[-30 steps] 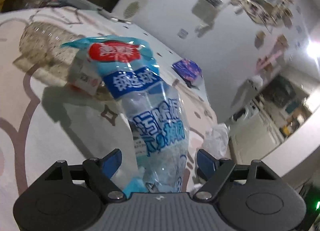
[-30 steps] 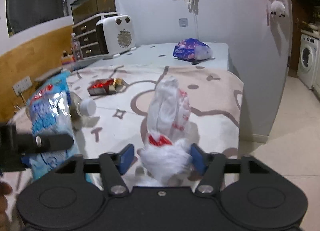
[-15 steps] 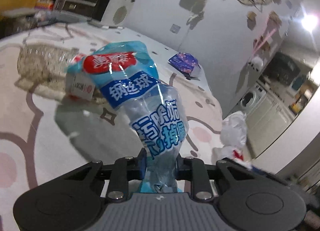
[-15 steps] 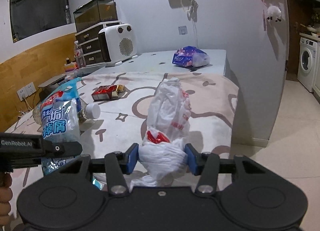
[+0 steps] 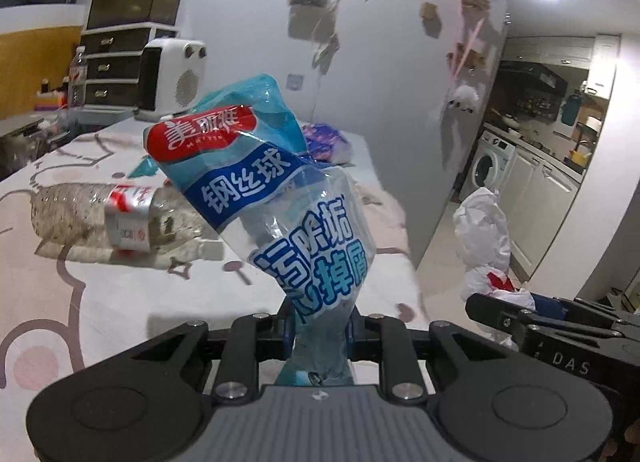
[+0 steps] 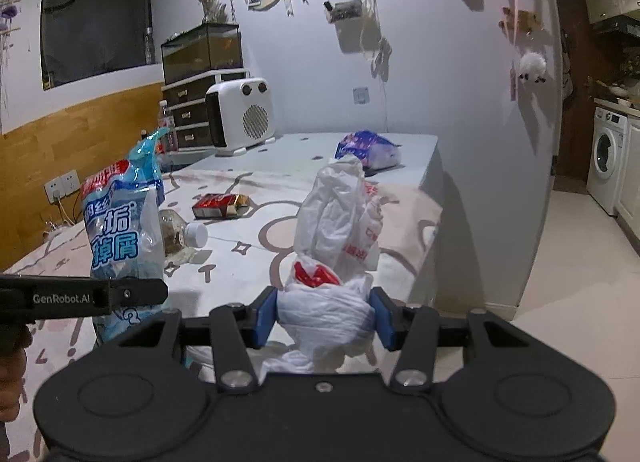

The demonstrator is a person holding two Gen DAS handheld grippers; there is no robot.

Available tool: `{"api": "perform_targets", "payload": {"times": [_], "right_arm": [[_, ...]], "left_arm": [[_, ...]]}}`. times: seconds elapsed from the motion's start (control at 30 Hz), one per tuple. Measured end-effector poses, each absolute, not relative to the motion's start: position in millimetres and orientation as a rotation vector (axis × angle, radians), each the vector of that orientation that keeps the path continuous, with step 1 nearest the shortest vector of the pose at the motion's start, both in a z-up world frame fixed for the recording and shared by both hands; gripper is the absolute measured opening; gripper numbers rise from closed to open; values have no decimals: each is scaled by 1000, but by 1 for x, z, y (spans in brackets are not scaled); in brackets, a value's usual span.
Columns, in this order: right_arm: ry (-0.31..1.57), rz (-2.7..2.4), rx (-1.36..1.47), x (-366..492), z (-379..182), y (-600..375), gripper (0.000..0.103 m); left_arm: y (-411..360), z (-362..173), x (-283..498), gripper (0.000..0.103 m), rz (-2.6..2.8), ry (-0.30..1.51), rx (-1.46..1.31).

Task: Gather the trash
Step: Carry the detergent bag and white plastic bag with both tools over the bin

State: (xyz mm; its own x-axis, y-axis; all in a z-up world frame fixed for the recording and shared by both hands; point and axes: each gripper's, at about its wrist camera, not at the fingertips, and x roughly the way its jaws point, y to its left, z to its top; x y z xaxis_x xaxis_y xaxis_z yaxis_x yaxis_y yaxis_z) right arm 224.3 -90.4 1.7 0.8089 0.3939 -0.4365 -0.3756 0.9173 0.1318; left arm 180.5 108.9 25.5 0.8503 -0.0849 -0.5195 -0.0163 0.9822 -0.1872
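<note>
Honestly, the left hand-held gripper [image 5: 318,336] pinches the blue wrapper [image 5: 276,201] by its tail above the surface [image 5: 100,294], right of the plastic bottle [image 5: 112,213]. The right hand-held gripper [image 6: 324,320] squeezes the white bag [image 6: 336,238], so I'd open its mouth first and feed the wrapper in slowly.

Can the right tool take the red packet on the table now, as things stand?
Probably not: the right tool is shut on the white plastic bag. The red packet lies uncovered on the table beyond it.
</note>
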Motion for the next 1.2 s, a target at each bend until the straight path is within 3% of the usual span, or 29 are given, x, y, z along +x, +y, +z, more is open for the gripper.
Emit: {"api": "perform_targets", "payload": {"times": [0.57,1.2], "right_arm": [[433,310,76,165,15,-204,51],[540,103,128,132,-57,-363,51]], "left_arm": [[-15,33,156,24,-155,577,-102],[-194,-59,191,24,-314,823,-7]]}}
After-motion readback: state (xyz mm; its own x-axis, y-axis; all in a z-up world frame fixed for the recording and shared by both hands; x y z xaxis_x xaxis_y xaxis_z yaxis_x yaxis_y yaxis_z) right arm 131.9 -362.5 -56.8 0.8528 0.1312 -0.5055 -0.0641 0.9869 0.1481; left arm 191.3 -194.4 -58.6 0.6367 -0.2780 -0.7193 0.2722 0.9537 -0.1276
